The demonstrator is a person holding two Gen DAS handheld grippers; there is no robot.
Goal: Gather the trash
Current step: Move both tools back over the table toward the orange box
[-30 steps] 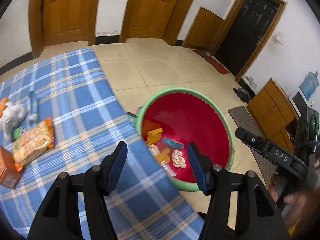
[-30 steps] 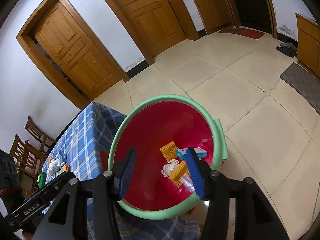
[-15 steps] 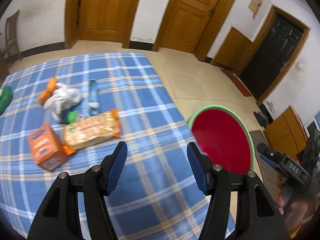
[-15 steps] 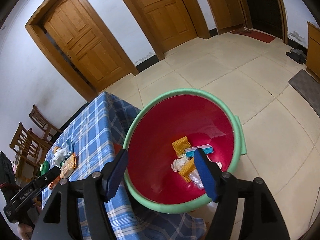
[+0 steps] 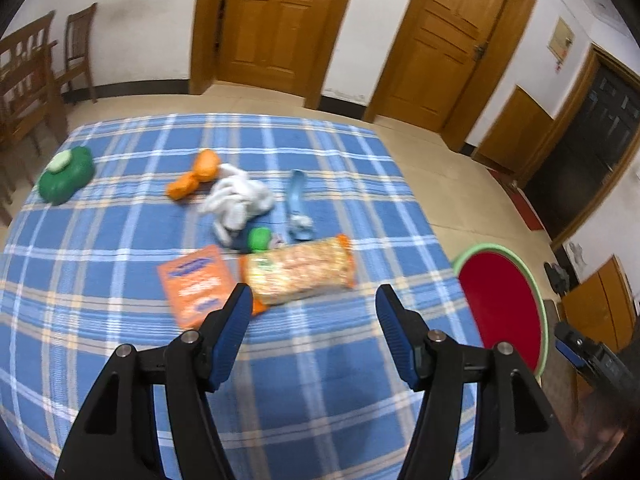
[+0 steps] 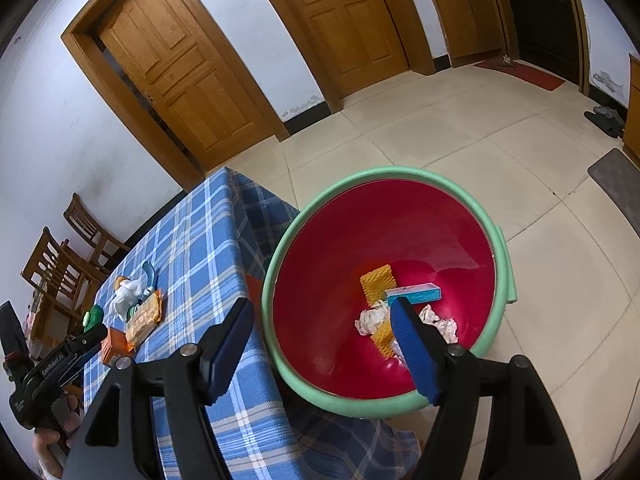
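My left gripper (image 5: pixel 314 302) is open and empty above the blue plaid table (image 5: pixel 120 216). Just beyond its fingers lie a clear snack packet with orange ends (image 5: pixel 298 270) and an orange box (image 5: pixel 196 286). Farther back are a white crumpled tissue (image 5: pixel 238 200), a small green cap (image 5: pixel 259 237), a blue wrapper (image 5: pixel 298 204), an orange wrapper (image 5: pixel 194 178) and a green tub (image 5: pixel 66 170). My right gripper (image 6: pixel 322 314) is open and empty over the red bin with a green rim (image 6: pixel 280 248), which holds tissue balls (image 6: pixel 372 318), yellow wafers (image 6: pixel 378 280) and a teal box (image 6: pixel 416 292).
The bin (image 5: pixel 500 304) stands on the tiled floor off the table's right edge. Wooden chairs (image 5: pixel 28 72) stand at the far left. Wooden doors (image 5: pixel 280 20) line the back wall. A grey mat (image 6: pixel 616 176) lies on the floor at right.
My left gripper has swung left from over the bin to over the table, bringing the items there into view. My right gripper stays over the bin and has opened a little wider.
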